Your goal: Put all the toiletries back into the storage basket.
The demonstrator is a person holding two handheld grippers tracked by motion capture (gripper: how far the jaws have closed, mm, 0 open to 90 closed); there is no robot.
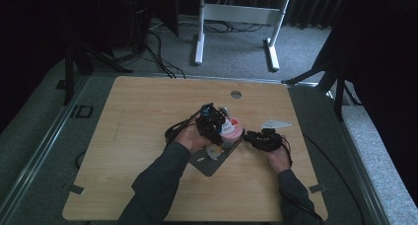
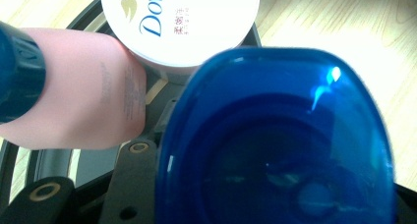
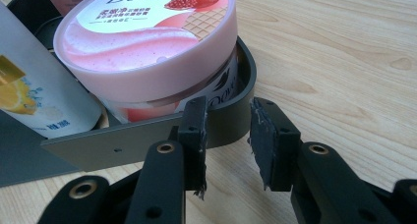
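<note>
Blue bottle (image 2: 280, 140), clenched in the left tool (image 1: 211, 120), is needing a straight lowering into the tray (image 3: 147, 140), while the right tool (image 3: 226, 135) is waiting released beside the tray's rim near the counter's (image 1: 148, 116) middle.

A tray (image 1: 213, 164) lies near the middle of the table (image 1: 148, 116). In it a jar (image 3: 147, 47) stands at the right end, a bottle (image 3: 34, 86) just left of it, touching.

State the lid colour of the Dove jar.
Pink, with a white swirl, on the Dove jar; clearest in the right gripper view.

Parted claw (image 3: 226, 135) beside tray (image 3: 236, 111), Dove jar (image 3: 147, 42)
</note>
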